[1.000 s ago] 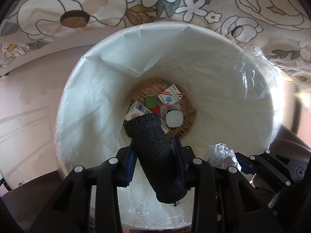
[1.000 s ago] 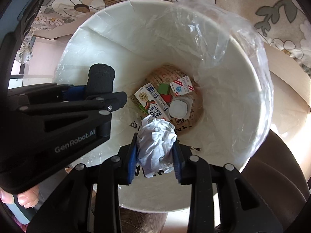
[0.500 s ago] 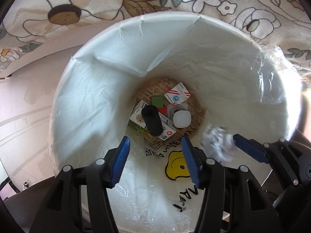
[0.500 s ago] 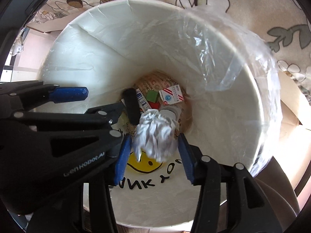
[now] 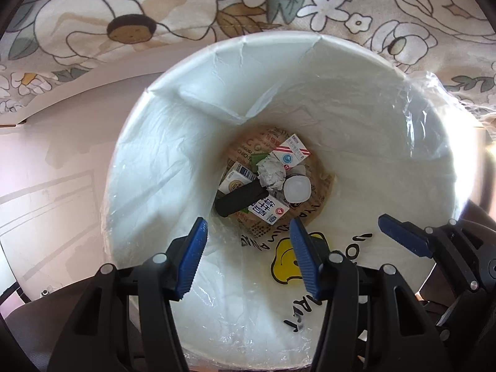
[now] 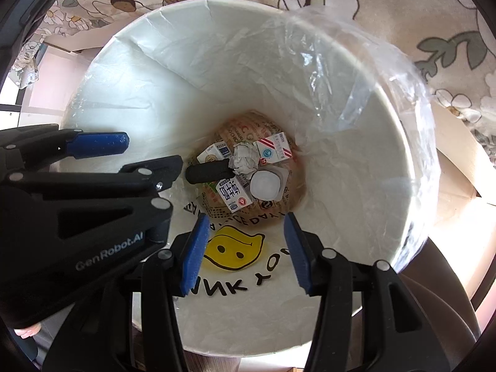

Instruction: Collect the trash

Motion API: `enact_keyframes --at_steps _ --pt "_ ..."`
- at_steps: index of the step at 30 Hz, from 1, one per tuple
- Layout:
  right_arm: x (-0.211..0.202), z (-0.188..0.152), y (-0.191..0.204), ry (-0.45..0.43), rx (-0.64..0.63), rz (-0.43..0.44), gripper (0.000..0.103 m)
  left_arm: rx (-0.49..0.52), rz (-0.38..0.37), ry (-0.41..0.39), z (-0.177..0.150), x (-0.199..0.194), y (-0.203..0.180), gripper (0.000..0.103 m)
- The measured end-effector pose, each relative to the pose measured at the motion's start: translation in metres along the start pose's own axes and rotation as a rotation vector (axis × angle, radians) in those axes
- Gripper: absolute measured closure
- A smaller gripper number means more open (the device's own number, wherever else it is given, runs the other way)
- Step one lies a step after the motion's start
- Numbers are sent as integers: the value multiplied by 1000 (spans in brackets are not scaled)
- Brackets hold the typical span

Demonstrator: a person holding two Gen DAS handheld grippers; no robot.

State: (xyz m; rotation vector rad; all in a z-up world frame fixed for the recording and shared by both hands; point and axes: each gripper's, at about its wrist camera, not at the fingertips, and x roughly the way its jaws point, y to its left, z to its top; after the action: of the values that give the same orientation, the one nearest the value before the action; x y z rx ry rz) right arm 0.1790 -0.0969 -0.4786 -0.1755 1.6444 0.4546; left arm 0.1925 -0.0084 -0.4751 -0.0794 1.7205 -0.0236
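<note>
A: What is seen largest?
B: A white bin (image 5: 173,142), lined with a clear plastic bag (image 6: 347,71), is viewed from straight above. A flowered cloth (image 5: 217,3) is spread beyond its rim.

A: And the grippers?
B: The left gripper (image 5: 248,251) is held over the bin's mouth, its jaws spread with nothing between them. The right gripper (image 6: 245,248) is held just beside it, its jaws likewise spread and empty. A yellow smiley print (image 6: 232,248) is seen on the bag between the right gripper's fingers.

A: Where is the trash found?
B: At the bottom of the bin. A black cylinder (image 5: 240,198) is lying on its side, touched at one end by a crumpled paper ball (image 5: 272,175). Small cartons (image 5: 290,153) are scattered around them, and a white round cup (image 5: 297,189) is set just beside the paper ball.
</note>
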Motion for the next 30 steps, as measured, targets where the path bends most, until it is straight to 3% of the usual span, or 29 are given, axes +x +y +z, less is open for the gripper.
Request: enact_keyframes --at_steps 13,23,27,30 --pt "-20 -7 2 -18 10 -28 52 -15 18 -53 -14 -34 7 45" --pt "-82 -12 5 -102 -10 -29 51 0 28 -160 -32 -93 8 42" --pt "-114 -15 9 -161 -41 -54 44 11 34 -216 -41 -120 6 40" --pt "-136 -18 10 -195 -52 -59 44 23 28 -248 -47 -140 4 31"
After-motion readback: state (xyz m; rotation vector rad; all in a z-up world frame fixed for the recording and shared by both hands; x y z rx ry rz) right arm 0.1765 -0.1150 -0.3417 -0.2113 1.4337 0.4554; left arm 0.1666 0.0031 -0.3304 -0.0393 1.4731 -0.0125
